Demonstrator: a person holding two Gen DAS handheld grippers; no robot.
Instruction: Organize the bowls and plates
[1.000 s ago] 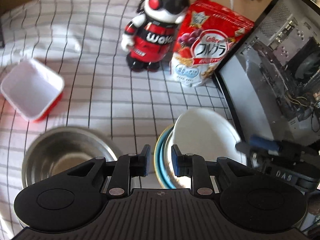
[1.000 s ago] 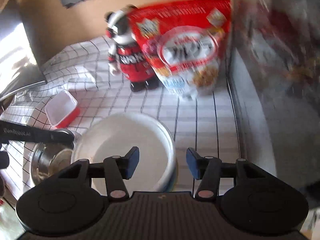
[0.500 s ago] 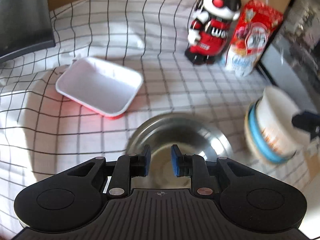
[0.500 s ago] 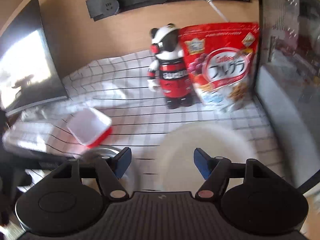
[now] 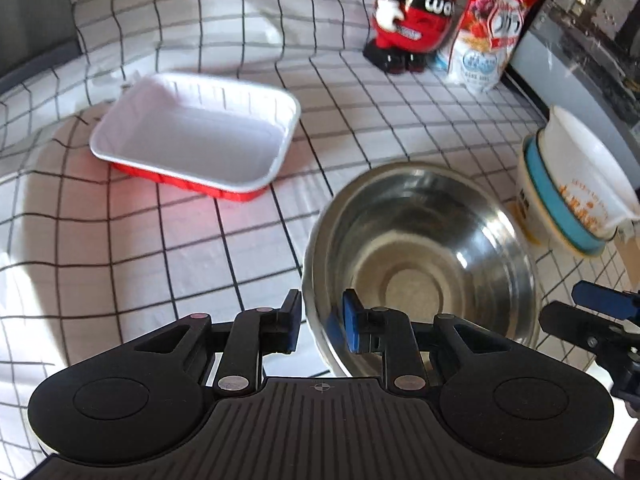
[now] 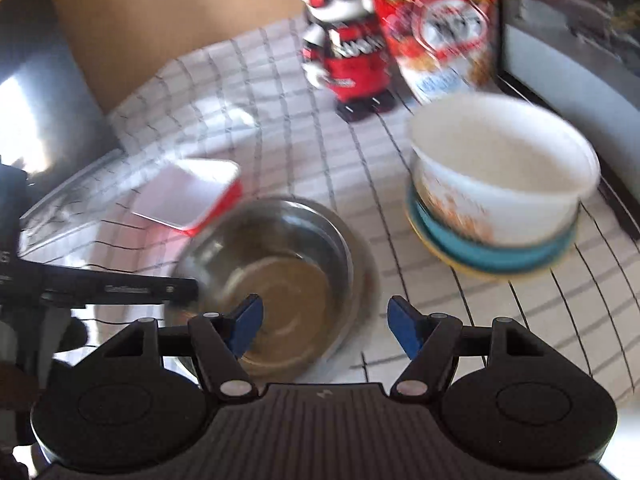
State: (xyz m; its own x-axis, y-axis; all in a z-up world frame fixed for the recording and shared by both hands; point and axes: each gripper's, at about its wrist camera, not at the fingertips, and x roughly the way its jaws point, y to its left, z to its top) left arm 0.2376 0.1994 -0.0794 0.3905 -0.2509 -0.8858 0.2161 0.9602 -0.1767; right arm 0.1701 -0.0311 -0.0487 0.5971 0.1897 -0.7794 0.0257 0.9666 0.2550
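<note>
Since the earlier frame both views had swung leftward: the steel bowl [image 5: 420, 264], then at the lower left edge of the left view, now sat centred ahead of the left gripper [image 5: 320, 326], and the white bowl stack had slid to the right edge.

- Left gripper: jaws narrow but opening, a little wider than before; the near rim of the steel bowl lay between them, pads not seen pressing on it.
- Right gripper [image 6: 325, 330]: jaws about half open, wider than a second ago, nothing between them; previously hovering over the white bowl, now over the right rim of the steel bowl.
- White bowl [image 6: 504, 176]: nested in a blue bowl [image 6: 492, 254], stack resting on the counter [image 5: 248, 248], right of the steel bowl and apart from it.
- Red tray with white lining [image 5: 196, 136]: empty, on the checked cloth, left of and behind the steel bowl.
- Toy robot [image 5: 416, 12] and cereal bag [image 5: 492, 28]: upright, side by side at the back, unmoved.
- Computer case [image 5: 592, 40]: at the right edge.
</note>
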